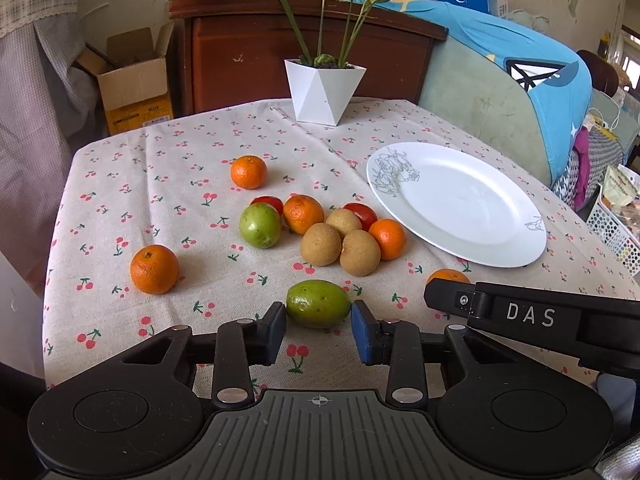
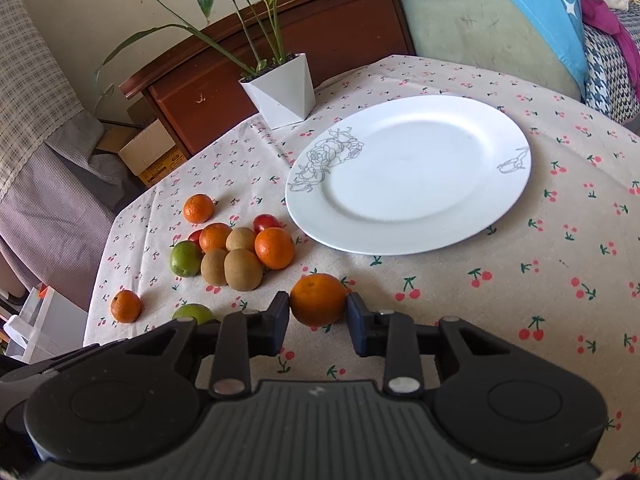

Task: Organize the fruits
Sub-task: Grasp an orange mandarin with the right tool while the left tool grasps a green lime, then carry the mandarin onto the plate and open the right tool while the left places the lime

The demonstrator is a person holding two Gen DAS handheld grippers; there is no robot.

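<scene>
My left gripper (image 1: 319, 316) is shut on a green fruit (image 1: 318, 303) that rests on the cherry-print cloth. My right gripper (image 2: 318, 312) is shut on an orange (image 2: 318, 299), also on the cloth; that orange shows partly in the left wrist view (image 1: 448, 276) behind the right gripper's body. A white plate (image 1: 460, 204) (image 2: 408, 176) with grey rose drawings lies to the right, with nothing on it. A cluster of oranges, brown fruits (image 1: 320, 244), red fruits and a second green fruit (image 1: 260, 225) lies mid-table. Lone oranges sit at the left (image 1: 154, 269) and farther back (image 1: 249, 172).
A white angular plant pot (image 1: 324, 92) stands at the table's far edge. A wooden cabinet (image 1: 280, 48) and a cardboard box (image 1: 136, 84) are behind the table. A sofa with a blue cover (image 1: 520, 80) is at the right. The table edge drops off at the left.
</scene>
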